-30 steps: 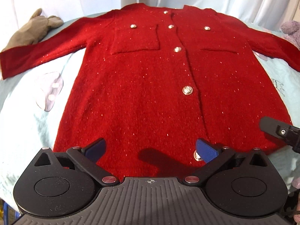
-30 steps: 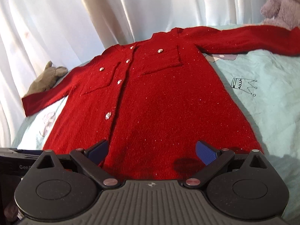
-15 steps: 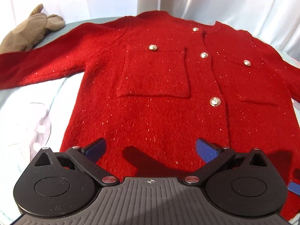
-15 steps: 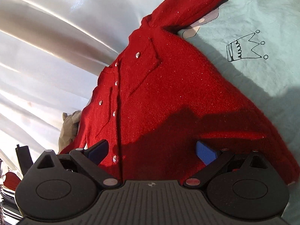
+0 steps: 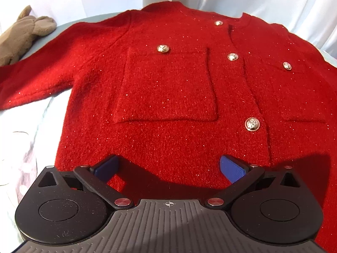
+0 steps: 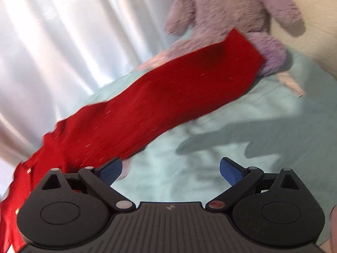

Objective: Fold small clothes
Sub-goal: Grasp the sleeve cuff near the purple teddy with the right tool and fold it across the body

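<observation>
A red cardigan [image 5: 168, 97] with gold buttons lies flat, face up, filling the centre of the left wrist view, one sleeve running off to the left edge. The left gripper [image 5: 169, 168] sits at the bottom of the frame over the garment's body, its blue fingers spread wide and holding nothing. In the right wrist view, which is blurred, the other sleeve [image 6: 168, 97] crosses diagonally from lower left to upper right, its cuff touching a purple plush toy [image 6: 236, 21]. The right gripper [image 6: 170, 169] is likewise spread apart and empty above the pale blue sheet [image 6: 252, 126].
</observation>
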Action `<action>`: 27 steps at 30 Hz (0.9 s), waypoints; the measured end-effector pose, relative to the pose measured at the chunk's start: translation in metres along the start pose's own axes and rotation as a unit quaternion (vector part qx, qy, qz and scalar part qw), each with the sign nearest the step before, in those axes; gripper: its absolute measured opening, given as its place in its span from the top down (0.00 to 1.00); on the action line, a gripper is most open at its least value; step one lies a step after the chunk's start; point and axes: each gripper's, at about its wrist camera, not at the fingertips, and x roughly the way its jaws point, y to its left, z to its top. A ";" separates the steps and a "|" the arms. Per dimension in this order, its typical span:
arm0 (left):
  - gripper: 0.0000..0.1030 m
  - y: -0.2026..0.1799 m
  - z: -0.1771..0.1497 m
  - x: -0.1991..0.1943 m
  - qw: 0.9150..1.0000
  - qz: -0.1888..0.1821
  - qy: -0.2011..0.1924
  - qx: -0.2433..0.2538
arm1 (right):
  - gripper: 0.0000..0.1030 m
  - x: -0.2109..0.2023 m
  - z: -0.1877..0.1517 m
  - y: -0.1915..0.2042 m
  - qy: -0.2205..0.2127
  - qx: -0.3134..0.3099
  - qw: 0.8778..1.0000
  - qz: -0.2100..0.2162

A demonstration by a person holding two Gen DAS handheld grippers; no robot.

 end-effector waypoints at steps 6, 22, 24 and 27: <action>0.00 0.000 -0.003 -0.001 1.000 0.002 -0.004 -0.005 | 0.15 0.037 0.052 -0.076 -0.052 0.132 0.989 -0.028; 0.00 0.000 0.003 0.000 1.000 0.011 0.013 -0.024 | 0.92 0.026 0.092 -0.038 -0.154 0.022 0.987 -0.042; 0.00 0.000 0.004 0.000 1.000 0.011 0.014 -0.024 | 0.92 0.004 0.089 -0.002 -0.183 -0.031 0.983 -0.008; 0.00 0.000 0.005 0.000 1.000 0.010 0.015 -0.025 | 0.92 -0.029 0.072 0.064 -0.218 -0.120 0.966 0.070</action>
